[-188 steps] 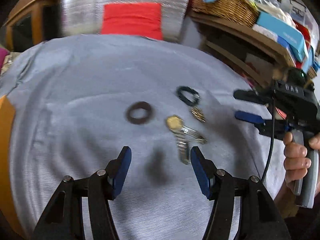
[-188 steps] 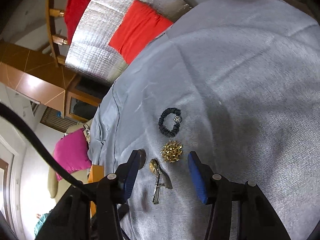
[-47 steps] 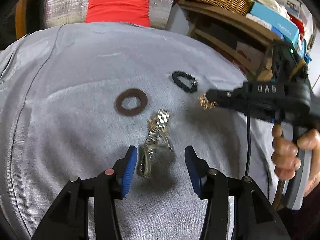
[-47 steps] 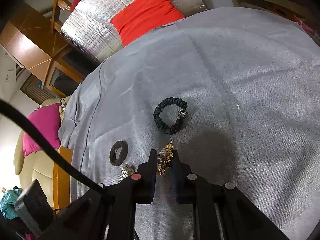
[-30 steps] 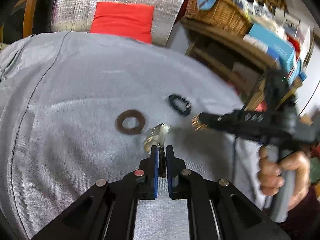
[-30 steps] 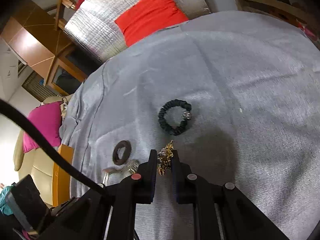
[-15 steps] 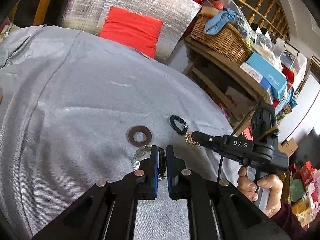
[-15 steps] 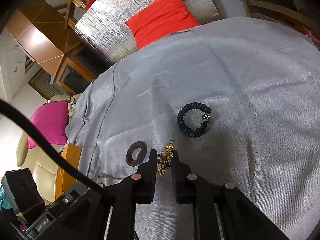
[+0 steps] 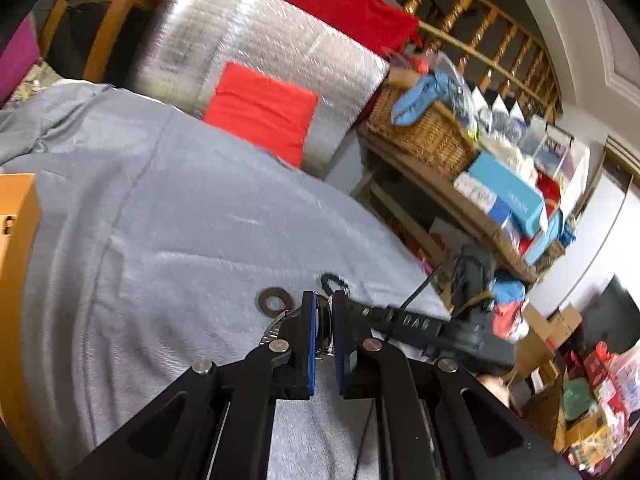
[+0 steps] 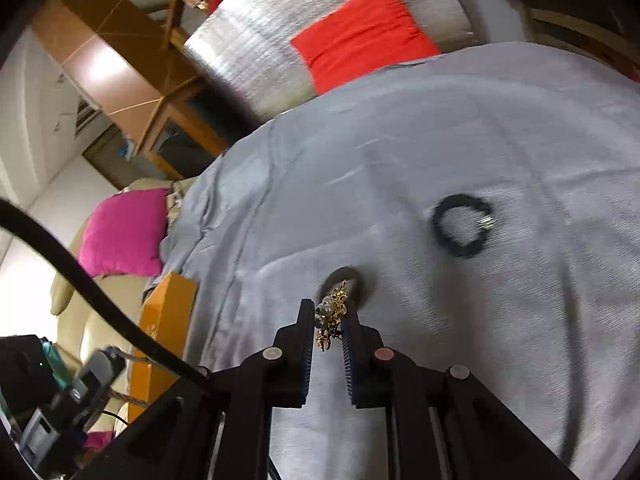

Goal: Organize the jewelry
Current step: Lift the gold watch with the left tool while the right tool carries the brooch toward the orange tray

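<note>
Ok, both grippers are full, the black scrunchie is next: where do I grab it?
Pinch the plain fabric band of the scrunchie, on the side away from its silver bead, coming straight down. It lies flat on the grey cloth, so one finger can drop into the open centre.

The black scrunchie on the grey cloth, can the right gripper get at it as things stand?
Probably not yet: the right gripper is shut on the gold brooch. The black scrunchie itself lies uncovered on the grey cloth.
</note>
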